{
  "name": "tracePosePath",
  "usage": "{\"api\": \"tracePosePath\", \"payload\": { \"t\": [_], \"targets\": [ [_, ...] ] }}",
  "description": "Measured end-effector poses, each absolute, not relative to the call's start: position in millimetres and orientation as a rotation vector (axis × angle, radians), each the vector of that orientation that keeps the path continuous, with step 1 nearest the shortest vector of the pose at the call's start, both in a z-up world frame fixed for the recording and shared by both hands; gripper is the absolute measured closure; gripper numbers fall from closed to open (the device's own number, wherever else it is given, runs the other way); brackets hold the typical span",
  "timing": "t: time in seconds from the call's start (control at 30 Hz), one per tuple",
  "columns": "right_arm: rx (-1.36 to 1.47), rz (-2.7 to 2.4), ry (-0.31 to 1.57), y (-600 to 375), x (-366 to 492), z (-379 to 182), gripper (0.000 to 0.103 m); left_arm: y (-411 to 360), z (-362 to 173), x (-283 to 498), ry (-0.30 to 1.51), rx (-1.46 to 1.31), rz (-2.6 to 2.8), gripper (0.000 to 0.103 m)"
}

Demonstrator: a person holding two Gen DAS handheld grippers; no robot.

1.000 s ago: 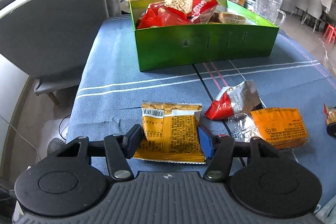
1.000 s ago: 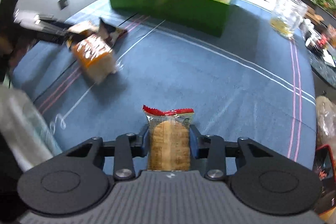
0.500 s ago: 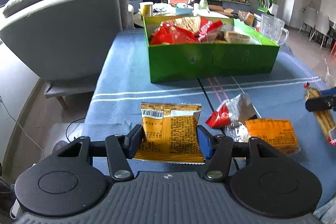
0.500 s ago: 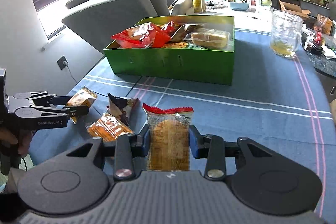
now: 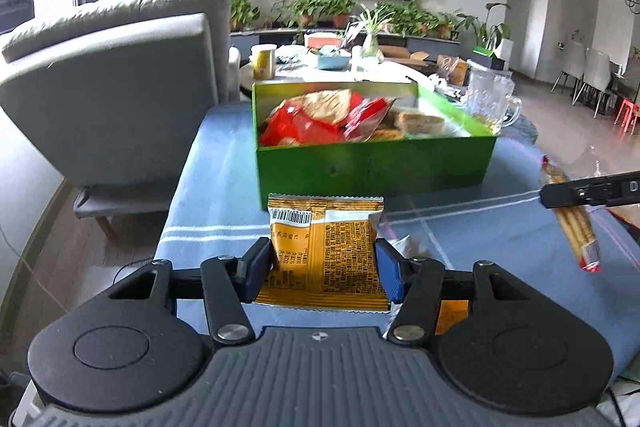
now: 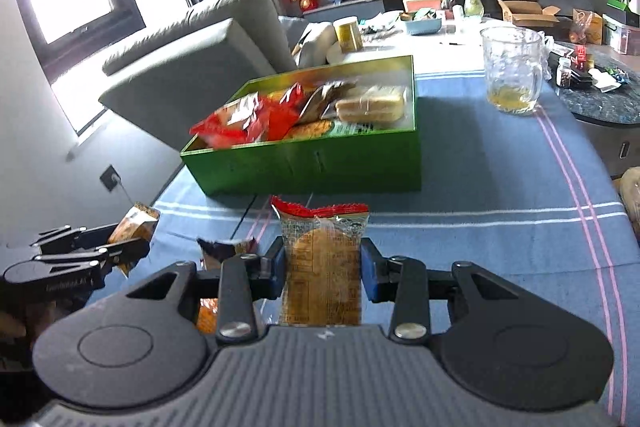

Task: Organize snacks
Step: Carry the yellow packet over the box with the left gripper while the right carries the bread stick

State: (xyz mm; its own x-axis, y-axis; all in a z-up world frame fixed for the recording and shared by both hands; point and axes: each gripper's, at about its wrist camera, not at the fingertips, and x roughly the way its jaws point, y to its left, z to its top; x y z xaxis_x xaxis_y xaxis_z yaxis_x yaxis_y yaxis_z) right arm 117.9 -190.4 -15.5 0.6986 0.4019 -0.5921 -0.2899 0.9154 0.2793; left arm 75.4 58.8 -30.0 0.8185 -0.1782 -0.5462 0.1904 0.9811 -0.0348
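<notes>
With both pkts lifted off the cloth, L gripper is clamped on the orange snack pack and R gripper on the biscuit pack, each pinched by its side edges so it hangs flat. Straight ahead of both sits the green box, already part full, likely the drop spot. Two loose pkts lie just below-left of R gripper, prob. next.

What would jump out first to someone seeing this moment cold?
Both grippers are loaded: the left gripper clamps an orange snack packet, the right gripper a red-topped cracker packet. Straight ahead on the blue striped tablecloth sits the green box, already heaped with red wrappers.
</notes>
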Motion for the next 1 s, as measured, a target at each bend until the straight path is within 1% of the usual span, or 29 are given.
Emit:
{"api": "tracePosePath", "payload": {
  "t": [0.5, 0.77, 1.0],
  "targets": [
    [0.199, 0.38, 0.653, -190.8, 124.4, -5.1, 0.046, 36.0, -17.0, 81.5, 0.549, 0.014, -0.263, 0.051],
    [0.22, 0.381, 0.668, -190.2, 126.6, -9.4, 0.046, 35.9, -19.1, 83.2, 0.564, -0.003, -0.256, 0.051],
    [0.219, 0.386, 0.634, -184.3, 134.7, 2.8, 0.046, 18.6, -5.0, 92.6, 0.532, 0.016, -0.294, 0.051]
  ]
}}
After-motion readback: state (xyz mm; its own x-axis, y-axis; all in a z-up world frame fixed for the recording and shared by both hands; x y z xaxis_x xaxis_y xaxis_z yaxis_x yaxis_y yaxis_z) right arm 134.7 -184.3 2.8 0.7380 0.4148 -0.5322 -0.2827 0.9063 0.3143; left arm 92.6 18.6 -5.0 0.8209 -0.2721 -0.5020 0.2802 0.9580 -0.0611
